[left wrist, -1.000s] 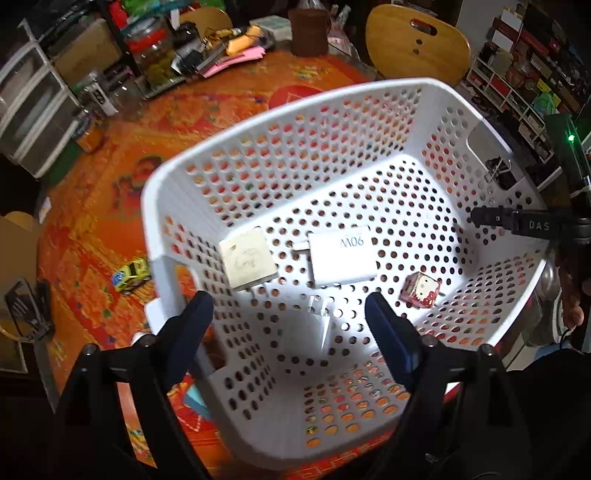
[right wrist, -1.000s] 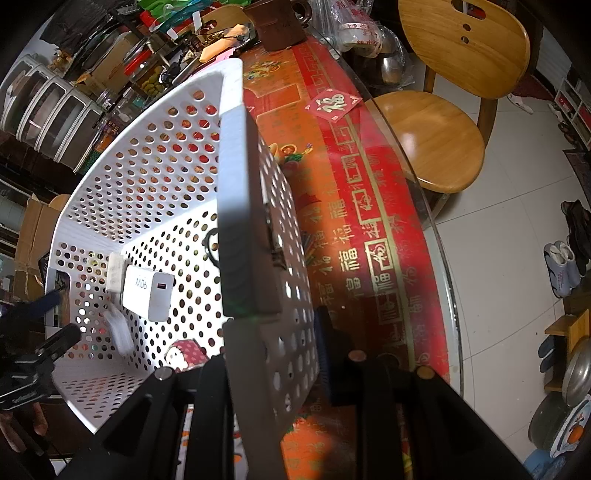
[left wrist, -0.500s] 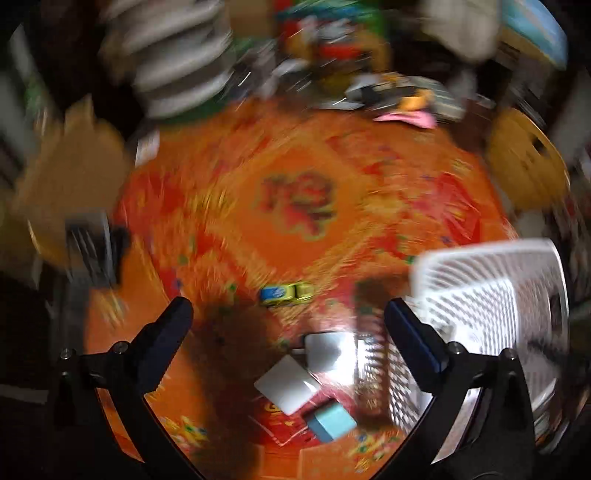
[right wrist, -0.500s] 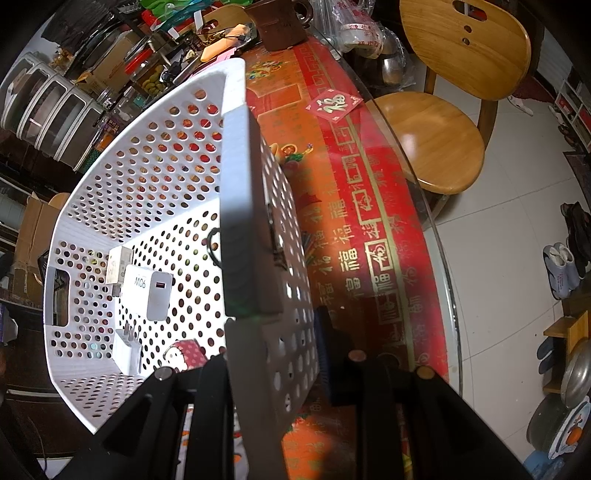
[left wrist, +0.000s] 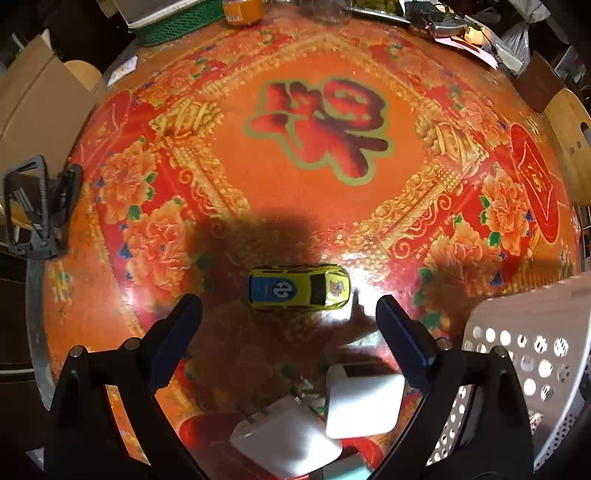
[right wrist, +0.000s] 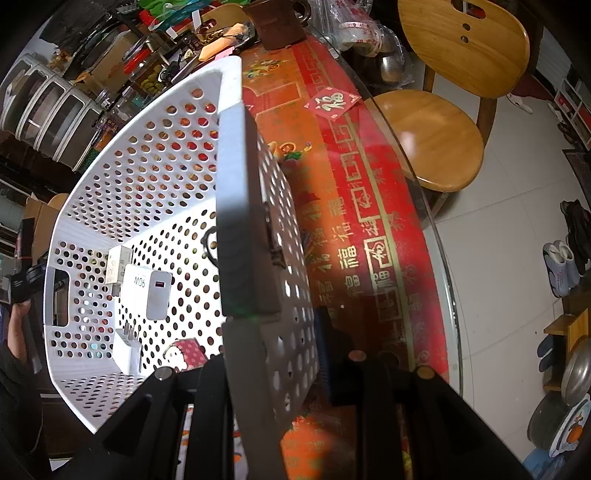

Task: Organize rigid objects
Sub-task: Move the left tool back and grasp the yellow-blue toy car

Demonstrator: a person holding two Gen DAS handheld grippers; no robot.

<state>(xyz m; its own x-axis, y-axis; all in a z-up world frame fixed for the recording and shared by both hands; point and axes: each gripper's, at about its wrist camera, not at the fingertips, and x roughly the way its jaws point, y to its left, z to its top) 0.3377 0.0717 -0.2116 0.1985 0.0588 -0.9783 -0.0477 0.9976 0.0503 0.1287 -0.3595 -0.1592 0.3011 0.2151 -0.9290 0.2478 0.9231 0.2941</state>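
Observation:
A yellow toy car (left wrist: 298, 287) lies on the orange table just ahead of my open, empty left gripper (left wrist: 288, 317). Two white chargers (left wrist: 364, 398) (left wrist: 286, 435) lie on the table under that gripper. The white perforated basket (left wrist: 532, 350) stands at the right. My right gripper (right wrist: 273, 354) is shut on the basket's wall (right wrist: 240, 229). Inside the basket lie a white charger marked M06 (right wrist: 147, 290), a white plug (right wrist: 127, 350), a pale block (right wrist: 118, 264) and a pink box (right wrist: 186, 356).
A black frame (left wrist: 37, 206) stands at the table's left edge. Jars, boxes and clutter (left wrist: 443, 22) line the far edge. A wooden chair (right wrist: 436, 122) stands beside the table's glass rim (right wrist: 439, 266). Shoes (right wrist: 565, 258) lie on the floor.
My left gripper has left the basket and swung left over the table, now over the yellow car. A white plug now lies in the basket. The right gripper has not moved.

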